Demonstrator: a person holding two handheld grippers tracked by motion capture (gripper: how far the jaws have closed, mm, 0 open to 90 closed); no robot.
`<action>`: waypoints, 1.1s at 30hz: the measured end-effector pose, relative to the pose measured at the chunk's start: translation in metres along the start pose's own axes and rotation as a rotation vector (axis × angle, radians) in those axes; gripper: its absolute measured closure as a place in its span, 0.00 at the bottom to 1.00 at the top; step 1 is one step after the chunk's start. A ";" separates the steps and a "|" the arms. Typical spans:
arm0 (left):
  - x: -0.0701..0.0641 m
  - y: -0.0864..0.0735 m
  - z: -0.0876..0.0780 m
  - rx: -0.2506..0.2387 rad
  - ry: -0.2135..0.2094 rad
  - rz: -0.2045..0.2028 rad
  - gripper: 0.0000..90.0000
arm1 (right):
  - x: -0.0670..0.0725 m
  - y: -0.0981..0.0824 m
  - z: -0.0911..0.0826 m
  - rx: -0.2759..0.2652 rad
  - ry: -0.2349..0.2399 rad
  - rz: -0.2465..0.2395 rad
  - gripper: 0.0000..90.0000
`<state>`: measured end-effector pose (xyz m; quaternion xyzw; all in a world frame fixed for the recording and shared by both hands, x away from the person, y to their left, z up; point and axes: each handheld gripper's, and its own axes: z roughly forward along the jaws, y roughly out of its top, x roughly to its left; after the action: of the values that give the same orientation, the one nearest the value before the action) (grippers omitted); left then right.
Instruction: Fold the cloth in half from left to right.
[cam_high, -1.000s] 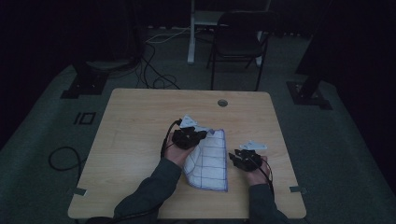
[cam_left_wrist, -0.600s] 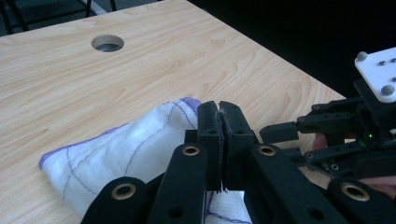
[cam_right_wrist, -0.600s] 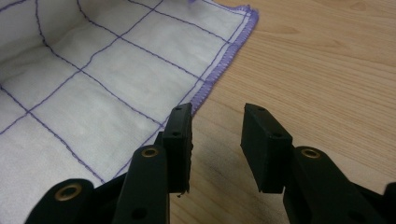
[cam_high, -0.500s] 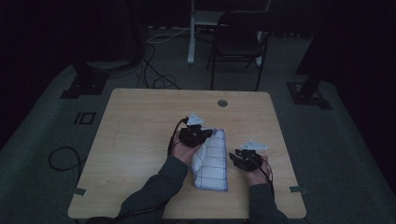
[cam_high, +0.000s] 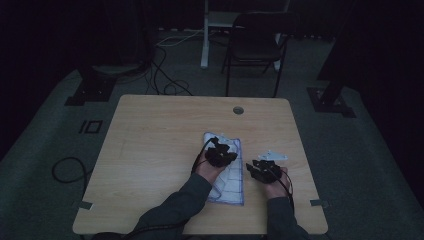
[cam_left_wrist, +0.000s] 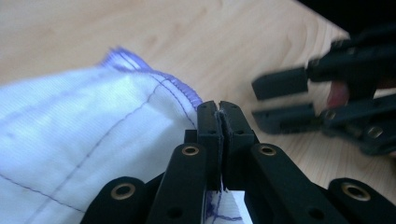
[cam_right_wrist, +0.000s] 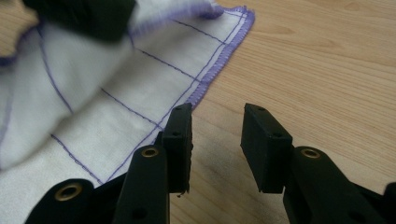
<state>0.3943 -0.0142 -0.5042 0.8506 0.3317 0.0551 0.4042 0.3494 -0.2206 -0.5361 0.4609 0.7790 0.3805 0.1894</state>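
A white cloth (cam_high: 231, 181) with purple grid lines and a purple hem lies on the wooden table (cam_high: 160, 145), its far part folded up. My left gripper (cam_high: 226, 155) is over the cloth's far half. In the left gripper view my left gripper (cam_left_wrist: 219, 109) is shut on a pinch of the cloth (cam_left_wrist: 79, 130) near its hemmed edge. My right gripper (cam_high: 252, 168) sits just right of the cloth, low over the wood. Its jaws (cam_right_wrist: 217, 116) stand open with bare table between them, beside the cloth's hem (cam_right_wrist: 205, 79). The left gripper (cam_right_wrist: 84, 16) shows blurred at the top left.
A round cable hole (cam_high: 238, 110) sits near the table's far edge. A dark chair (cam_high: 255, 45) and a white desk leg (cam_high: 205, 35) stand beyond the table. Cables (cam_high: 65, 167) lie on the floor at left. The right gripper (cam_left_wrist: 256, 100) lies close ahead of my left jaws.
My left hand has moved right and down toward the table, carrying the pinched cloth edge with it. The right hand has kept still.
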 end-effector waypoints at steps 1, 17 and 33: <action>-0.001 -0.002 0.003 0.008 -0.004 0.001 0.98 | 0.000 0.000 0.000 0.001 0.000 0.000 0.71; -0.001 -0.015 -0.061 -0.105 0.021 0.011 0.74 | 0.000 0.000 -0.001 -0.003 -0.003 0.000 0.71; 0.025 -0.073 -0.065 0.017 0.127 -0.048 0.88 | 0.001 0.000 0.000 -0.001 -0.002 0.000 0.71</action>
<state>0.3523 0.0760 -0.5180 0.8406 0.3773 0.0964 0.3764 0.3487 -0.2203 -0.5361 0.4610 0.7787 0.3806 0.1905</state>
